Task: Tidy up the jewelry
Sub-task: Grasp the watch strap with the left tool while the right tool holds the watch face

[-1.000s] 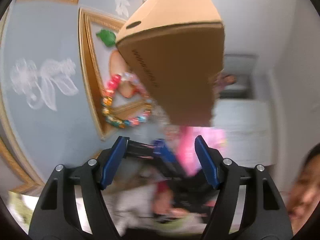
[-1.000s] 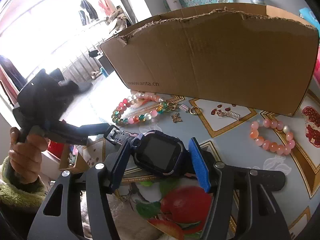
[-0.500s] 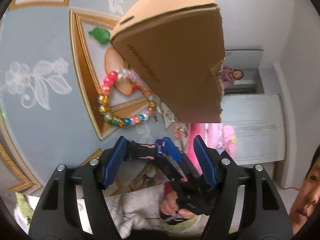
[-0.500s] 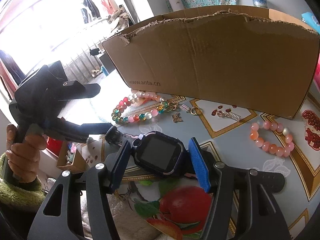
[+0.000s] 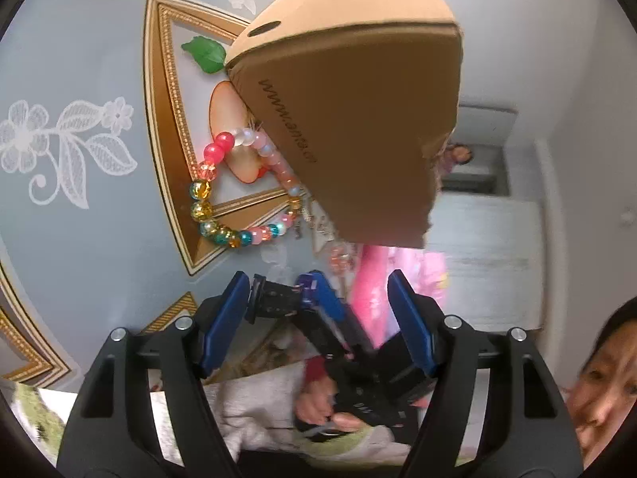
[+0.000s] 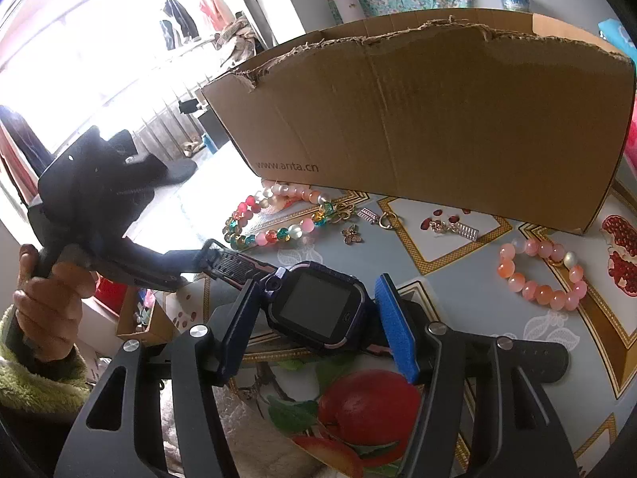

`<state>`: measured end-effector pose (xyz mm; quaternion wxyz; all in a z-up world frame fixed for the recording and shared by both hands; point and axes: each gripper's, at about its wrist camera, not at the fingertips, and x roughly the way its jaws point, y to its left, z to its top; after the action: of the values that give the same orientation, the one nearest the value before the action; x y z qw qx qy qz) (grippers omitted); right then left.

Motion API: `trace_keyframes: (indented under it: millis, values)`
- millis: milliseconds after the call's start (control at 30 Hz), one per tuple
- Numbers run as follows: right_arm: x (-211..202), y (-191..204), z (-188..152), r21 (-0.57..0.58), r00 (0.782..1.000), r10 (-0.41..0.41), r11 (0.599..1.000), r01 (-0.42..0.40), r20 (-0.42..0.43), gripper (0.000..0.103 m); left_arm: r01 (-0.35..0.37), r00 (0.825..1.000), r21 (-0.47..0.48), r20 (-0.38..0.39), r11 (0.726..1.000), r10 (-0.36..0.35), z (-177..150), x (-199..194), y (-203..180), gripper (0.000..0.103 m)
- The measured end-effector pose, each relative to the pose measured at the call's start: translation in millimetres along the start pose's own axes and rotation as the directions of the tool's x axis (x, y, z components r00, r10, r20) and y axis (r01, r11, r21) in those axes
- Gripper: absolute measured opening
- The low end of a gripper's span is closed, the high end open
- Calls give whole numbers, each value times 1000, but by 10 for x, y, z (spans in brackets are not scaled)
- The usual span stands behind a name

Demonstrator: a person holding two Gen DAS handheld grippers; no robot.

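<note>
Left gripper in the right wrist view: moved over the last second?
Yes. Against the cardboard box, the left gripper has come in rightward, closing on the smartwatch strap end; its jaws look open around the buckle.

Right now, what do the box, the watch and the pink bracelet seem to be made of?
Box: brown corrugated cardboard, matte, with a ragged torn top edge and faint fluting lines. Watch, held in the right claw: probably plastic, dark glossy screen, ribbed strap likely rubber. Pink bracelet: smooth translucent beads with highlights, glass or polished stone; I cannot tell which.
</note>
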<state>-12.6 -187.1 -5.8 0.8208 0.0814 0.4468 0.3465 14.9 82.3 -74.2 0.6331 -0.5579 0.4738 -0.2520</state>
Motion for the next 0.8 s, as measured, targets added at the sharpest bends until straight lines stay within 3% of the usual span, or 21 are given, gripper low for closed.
trace_keyframes:
  millis: [100, 167, 200, 267, 367, 467, 633, 700, 800]
  values:
    - [1, -7, 2, 0, 1000, 2, 1000, -2, 0, 59, 56, 998, -24, -4, 998, -56, 4, -33, 41, 67]
    - [1, 0, 6, 0, 1000, 1, 1000, -1, -1, 59, 44, 999, -8, 0, 999, -44, -3, -44, 20, 62]
    - [4, 2, 8, -2, 1000, 0, 1000, 0, -2, 59, 57, 998, -3, -9, 998, -57, -8, -34, 14, 54]
    - [8, 5, 3, -6, 1000, -3, 1000, 3, -2, 59, 98, 994, -5, -43, 995, -98, -23, 32, 4, 50]
    - [8, 9, 11, -6, 1000, -3, 1000, 3, -3, 59, 21, 999, 75, -51, 997, -18, -64, 109, -85, 37]
    - [15, 18, 12, -10, 1000, -8, 1000, 8, -6, 59, -84, 995, 149, -31, 985, 90, -101, 167, -162, 18]
    - [34, 45, 22, -10, 1000, -16, 1000, 15, -11, 59, -256, 965, 306, 32, 917, 258, -177, 222, -343, 13]
    - [46, 60, 34, -8, 1000, -22, 1000, 22, -15, 59, -314, 948, 361, 67, 878, 311, -217, 241, -414, 11]
    - [68, 87, 50, -8, 999, -25, 1000, 24, -22, 59, -413, 907, 428, 116, 804, 404, -287, 301, -484, 8]
